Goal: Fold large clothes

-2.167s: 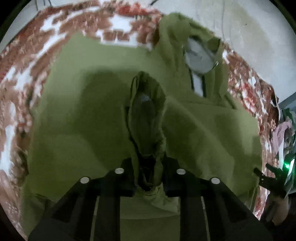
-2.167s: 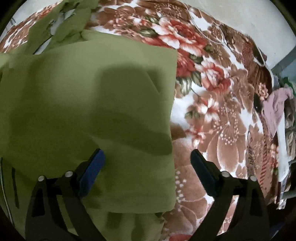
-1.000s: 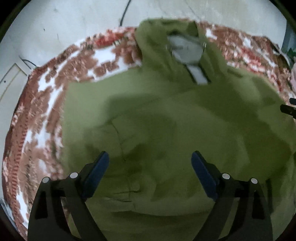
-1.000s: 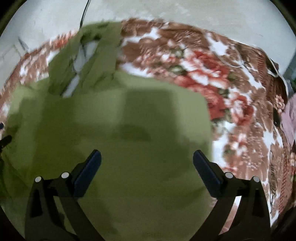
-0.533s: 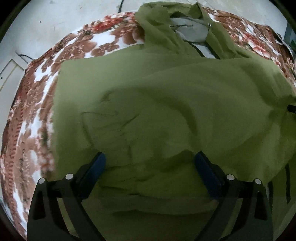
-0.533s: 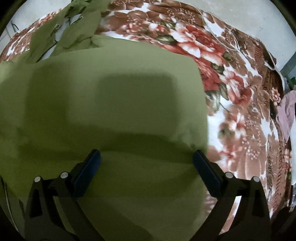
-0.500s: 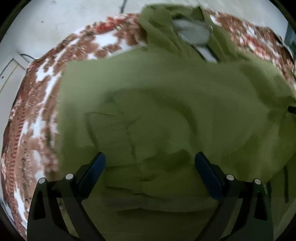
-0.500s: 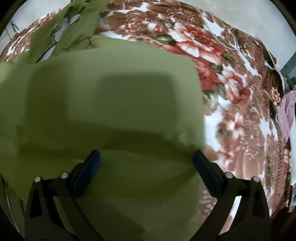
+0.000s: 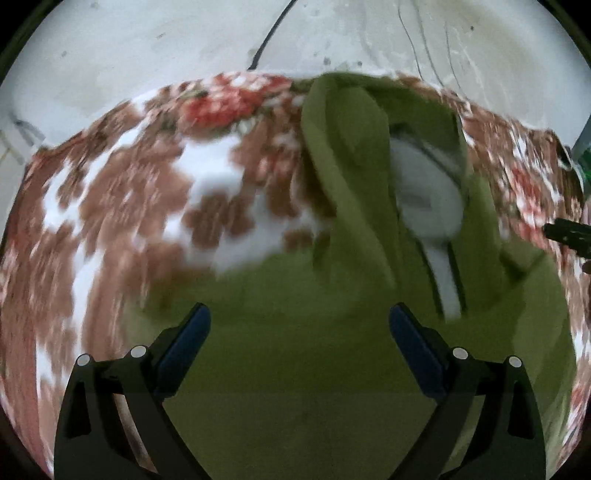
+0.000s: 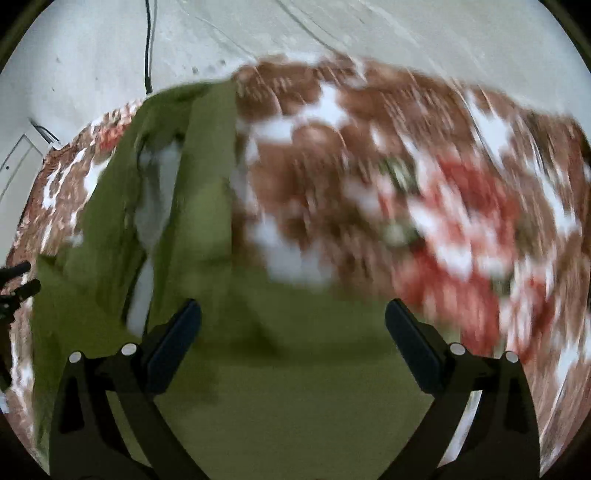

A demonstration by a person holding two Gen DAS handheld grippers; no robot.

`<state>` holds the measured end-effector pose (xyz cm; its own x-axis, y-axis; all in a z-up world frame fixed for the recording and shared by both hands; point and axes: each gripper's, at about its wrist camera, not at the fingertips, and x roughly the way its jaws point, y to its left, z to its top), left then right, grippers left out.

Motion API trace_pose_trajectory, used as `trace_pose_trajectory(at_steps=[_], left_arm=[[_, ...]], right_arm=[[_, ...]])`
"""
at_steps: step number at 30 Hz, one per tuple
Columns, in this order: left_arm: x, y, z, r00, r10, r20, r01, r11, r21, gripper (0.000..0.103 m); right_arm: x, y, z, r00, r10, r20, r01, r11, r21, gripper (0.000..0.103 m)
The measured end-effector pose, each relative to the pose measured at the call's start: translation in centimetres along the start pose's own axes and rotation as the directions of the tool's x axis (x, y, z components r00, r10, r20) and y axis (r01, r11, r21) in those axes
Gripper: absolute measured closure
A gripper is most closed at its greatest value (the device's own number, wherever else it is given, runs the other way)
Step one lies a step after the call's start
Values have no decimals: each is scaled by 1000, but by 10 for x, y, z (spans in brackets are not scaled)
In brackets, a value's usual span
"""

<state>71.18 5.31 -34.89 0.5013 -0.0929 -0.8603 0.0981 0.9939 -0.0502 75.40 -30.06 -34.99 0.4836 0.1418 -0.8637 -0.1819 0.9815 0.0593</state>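
Observation:
An olive-green hooded jacket (image 9: 303, 354) with a grey lining (image 9: 424, 199) lies folded on a floral blanket. Its hood end (image 9: 347, 147) points away from me. My left gripper (image 9: 297, 328) is open and empty above the jacket's body. My right gripper (image 10: 293, 325) is open and empty above the same jacket (image 10: 295, 387), with the hood (image 10: 177, 166) to its upper left. Both views are motion-blurred. The right gripper's tip (image 9: 569, 236) shows at the right edge of the left wrist view.
The red, brown and white floral blanket (image 9: 129, 229) covers the surface around the jacket, also in the right wrist view (image 10: 424, 192). A pale wall (image 9: 184, 44) with a dark cable (image 9: 269, 33) stands behind it.
The left gripper has let go of the green fabric it held and opened. Both grippers have since tilted up and pulled back, so the hood, blanket and wall now fill the upper view.

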Motion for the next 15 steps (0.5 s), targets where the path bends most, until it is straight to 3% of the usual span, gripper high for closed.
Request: trace_pose_trajectory(at_steps=[7,11,13,15], left_arm=[[64,-2,108,1000,-13,24,12,998,55,8],[87,9,157,997,11,80,-12,1000,8,9],[105,20,175,997,-16,72,20,998,-56,9],[122,23,188,996,-60,61,65,995,-82,16]], right_arm=[[59,23,102,999,-1,45,5,997,-71,5],[88,25,153,996,79,42,-77,996,-52,5],[106,24,168,996,91,-3,-91,996,-19,5],[114,21,177,993,110,30,-111,994,10,8]])
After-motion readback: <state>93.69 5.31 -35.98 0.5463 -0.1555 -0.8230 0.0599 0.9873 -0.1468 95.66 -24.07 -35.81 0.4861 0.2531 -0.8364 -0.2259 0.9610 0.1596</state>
